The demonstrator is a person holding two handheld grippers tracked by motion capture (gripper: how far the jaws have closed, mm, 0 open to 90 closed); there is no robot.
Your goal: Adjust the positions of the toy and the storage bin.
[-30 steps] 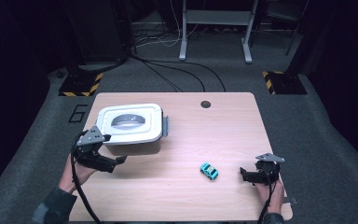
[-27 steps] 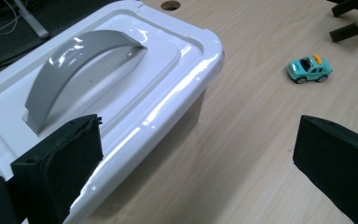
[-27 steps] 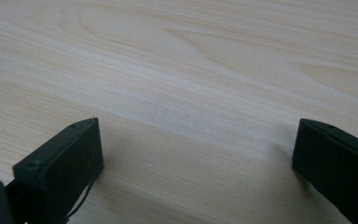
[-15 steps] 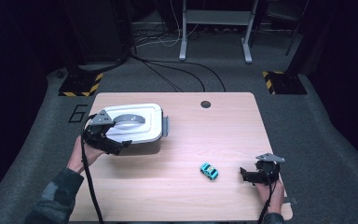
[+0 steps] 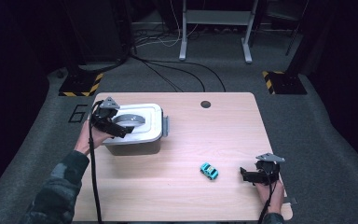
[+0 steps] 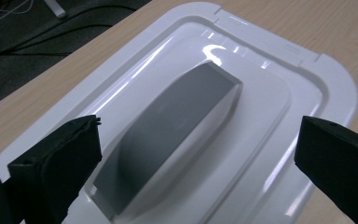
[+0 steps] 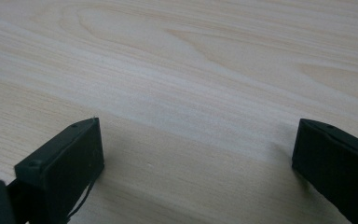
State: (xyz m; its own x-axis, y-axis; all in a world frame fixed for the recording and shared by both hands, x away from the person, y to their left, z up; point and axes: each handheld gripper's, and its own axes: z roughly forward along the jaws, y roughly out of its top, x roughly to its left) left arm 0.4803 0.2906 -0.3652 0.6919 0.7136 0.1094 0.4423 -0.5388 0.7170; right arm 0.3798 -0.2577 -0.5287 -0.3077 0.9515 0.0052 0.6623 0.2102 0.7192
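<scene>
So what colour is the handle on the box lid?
Grey handle, white lid; clearest in the left gripper view.

White lid with a grey handle, between the black jaws of the left gripper. Toy car, ahead of the black right gripper: turquoise. Table: pale wood grain. Sleeve behind the left gripper: camouflage pattern.

Your tabletop is pale wood, with a round dark hole near its far edge. A small turquoise toy car sits toward your near right side. Beyond, on grey carpet, black cables trail between two yellow-and-black striped floor plates and a white metal stand.
</scene>
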